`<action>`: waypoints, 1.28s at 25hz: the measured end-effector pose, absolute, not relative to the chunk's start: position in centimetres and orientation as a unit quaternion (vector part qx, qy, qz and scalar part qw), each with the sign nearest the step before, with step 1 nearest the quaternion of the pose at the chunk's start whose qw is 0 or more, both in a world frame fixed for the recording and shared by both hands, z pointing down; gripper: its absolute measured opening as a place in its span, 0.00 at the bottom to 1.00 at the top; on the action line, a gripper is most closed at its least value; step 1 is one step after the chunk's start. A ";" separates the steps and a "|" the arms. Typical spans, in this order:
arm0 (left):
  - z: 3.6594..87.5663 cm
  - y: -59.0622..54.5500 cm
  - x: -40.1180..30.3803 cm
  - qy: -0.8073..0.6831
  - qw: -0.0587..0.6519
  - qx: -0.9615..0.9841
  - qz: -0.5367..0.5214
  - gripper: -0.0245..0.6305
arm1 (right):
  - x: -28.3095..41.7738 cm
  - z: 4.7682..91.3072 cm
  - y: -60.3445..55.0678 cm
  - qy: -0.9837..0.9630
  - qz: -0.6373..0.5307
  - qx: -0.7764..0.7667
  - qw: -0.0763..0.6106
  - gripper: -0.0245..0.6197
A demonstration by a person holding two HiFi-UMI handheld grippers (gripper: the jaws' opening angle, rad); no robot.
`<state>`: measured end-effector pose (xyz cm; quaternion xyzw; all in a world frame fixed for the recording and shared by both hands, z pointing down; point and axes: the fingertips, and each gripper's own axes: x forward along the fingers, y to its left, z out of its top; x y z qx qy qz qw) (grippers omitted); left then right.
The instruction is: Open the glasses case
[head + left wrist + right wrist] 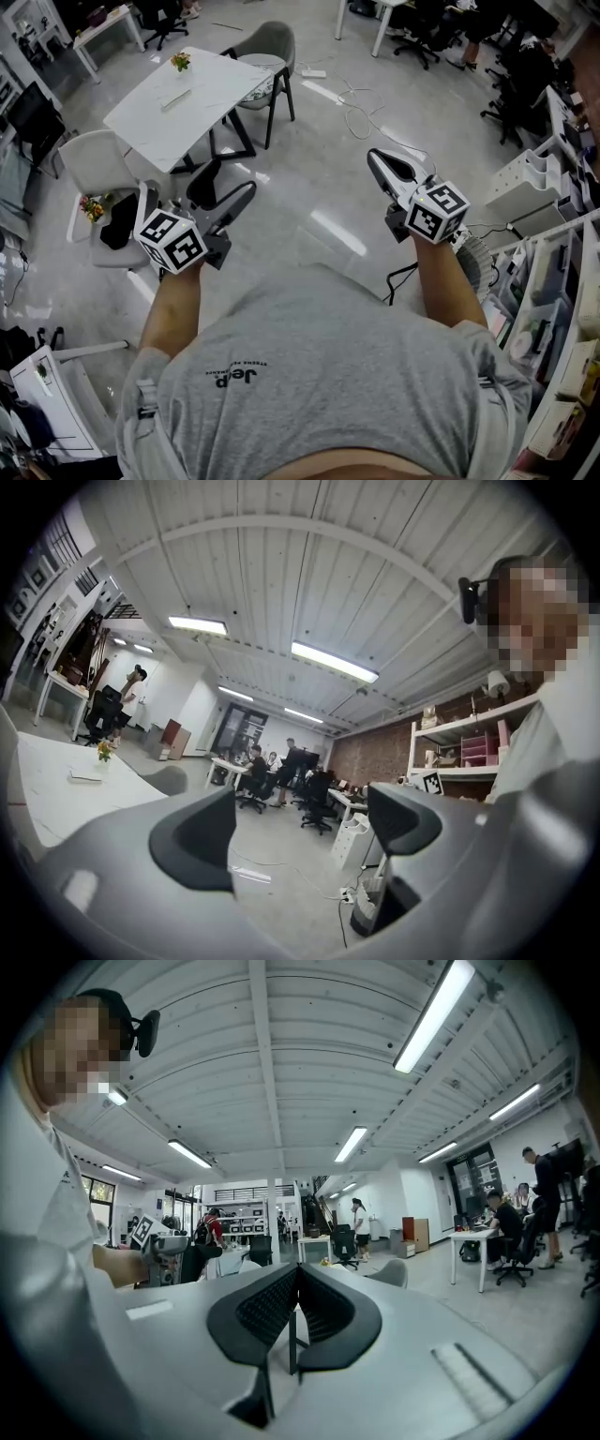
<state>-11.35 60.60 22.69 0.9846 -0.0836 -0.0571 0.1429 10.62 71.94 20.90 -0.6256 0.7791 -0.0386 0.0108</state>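
White table [202, 103]: one, well ahead of you.
Your left gripper [225, 189]: jaws wide apart, nothing between them.
Your right gripper [380, 161]: jaws pressed together, empty.
Small pale flat item [174, 98]: lies on that table near the flowers [180, 62]; too small to tell whether it is the glasses case.

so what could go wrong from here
No glasses case shows in any view, so a grab would close on air: the left hand-held gripper is open and empty, the right hand-held gripper shut and empty. Loose cables lie on the floor ahead, a possible trip hazard on the way to the white table.
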 end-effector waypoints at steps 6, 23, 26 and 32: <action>22.8 63.2 -8.0 -0.095 0.152 0.982 -0.064 0.76 | 13.4 20.9 74.0 0.792 -0.030 -0.610 0.003 0.04; 23.6 55.4 -1.9 -0.067 0.167 0.983 -0.041 0.75 | 18.0 22.8 66.7 0.782 -0.048 -0.622 -0.004 0.04; 24.1 50.5 -0.5 -0.043 0.166 0.984 -0.045 0.75 | 19.1 23.0 62.5 0.768 -0.044 -0.639 -0.009 0.04; 22.8 37.5 1.9 0.002 0.160 0.986 -0.052 0.75 | 20.7 20.2 51.0 0.743 -0.018 -0.669 0.004 0.04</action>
